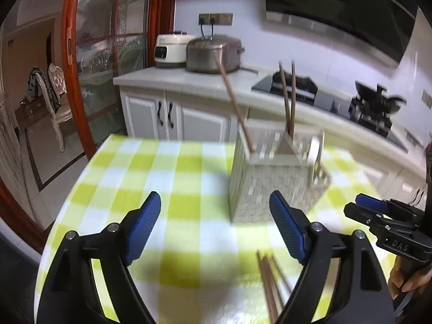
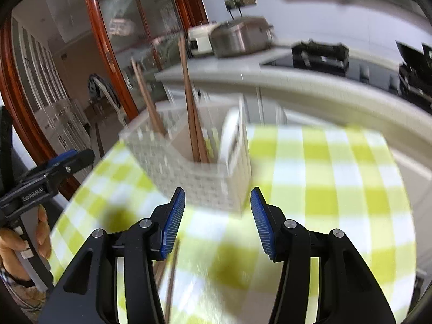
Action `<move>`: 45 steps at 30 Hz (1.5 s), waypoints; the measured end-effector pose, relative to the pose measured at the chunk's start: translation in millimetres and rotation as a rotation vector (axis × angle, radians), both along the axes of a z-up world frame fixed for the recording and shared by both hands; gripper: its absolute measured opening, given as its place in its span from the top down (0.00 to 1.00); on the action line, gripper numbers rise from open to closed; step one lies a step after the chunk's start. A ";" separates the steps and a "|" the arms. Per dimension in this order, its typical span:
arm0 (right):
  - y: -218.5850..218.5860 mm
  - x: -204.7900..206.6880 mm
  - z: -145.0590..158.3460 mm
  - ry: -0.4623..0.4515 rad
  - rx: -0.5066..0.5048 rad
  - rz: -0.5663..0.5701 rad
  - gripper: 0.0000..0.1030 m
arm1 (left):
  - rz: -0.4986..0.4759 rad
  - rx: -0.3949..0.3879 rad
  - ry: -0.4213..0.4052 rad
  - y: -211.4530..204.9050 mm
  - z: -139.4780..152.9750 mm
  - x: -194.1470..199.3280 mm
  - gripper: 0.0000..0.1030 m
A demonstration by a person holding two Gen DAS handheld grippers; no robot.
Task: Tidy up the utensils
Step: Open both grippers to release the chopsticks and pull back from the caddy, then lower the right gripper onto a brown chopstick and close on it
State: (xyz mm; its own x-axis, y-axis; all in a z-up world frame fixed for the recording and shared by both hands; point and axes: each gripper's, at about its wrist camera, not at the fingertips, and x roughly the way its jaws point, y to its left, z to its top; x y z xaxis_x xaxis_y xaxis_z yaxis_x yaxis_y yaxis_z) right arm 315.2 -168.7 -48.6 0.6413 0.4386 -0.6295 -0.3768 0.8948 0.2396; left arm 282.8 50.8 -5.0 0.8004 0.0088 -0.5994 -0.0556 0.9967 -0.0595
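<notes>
A white woven utensil basket (image 1: 270,186) stands on the green-checked tablecloth (image 1: 151,178); it also shows in the right wrist view (image 2: 194,172). Brown chopsticks (image 1: 287,100) stand upright in it, and one (image 1: 235,102) leans left; they show in the right wrist view too (image 2: 189,108). More loose chopsticks (image 1: 270,286) lie on the cloth near my left gripper's right finger, also visible in the right wrist view (image 2: 170,280). My left gripper (image 1: 216,229) is open and empty, short of the basket. My right gripper (image 2: 218,224) is open and empty, just before the basket's near corner.
The right gripper (image 1: 378,216) shows at the right edge of the left wrist view, the left gripper (image 2: 51,172) at the left of the right wrist view. Behind the table is a counter (image 1: 189,81) with a steel pot (image 1: 213,54), rice cooker (image 1: 170,50) and stove (image 1: 372,110).
</notes>
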 end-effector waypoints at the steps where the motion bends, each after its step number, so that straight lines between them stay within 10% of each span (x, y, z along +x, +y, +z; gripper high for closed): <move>1: -0.5 -6.5 -11.4 0.024 0.010 -0.001 0.52 | 0.001 0.000 0.005 -1.3 -5.9 -5.3 0.19; 19: 38.9 -72.9 -56.4 0.017 -0.118 0.032 0.52 | 0.020 0.029 0.100 -8.2 -86.6 -90.6 0.13; 28: 66.8 -66.2 -68.5 0.047 -0.211 0.076 0.79 | 0.025 0.035 0.096 -5.5 -92.1 -93.4 0.13; 45: 96.9 -57.8 -77.4 0.060 -0.309 0.114 0.84 | 0.008 0.031 0.116 -8.8 -98.7 -92.8 0.13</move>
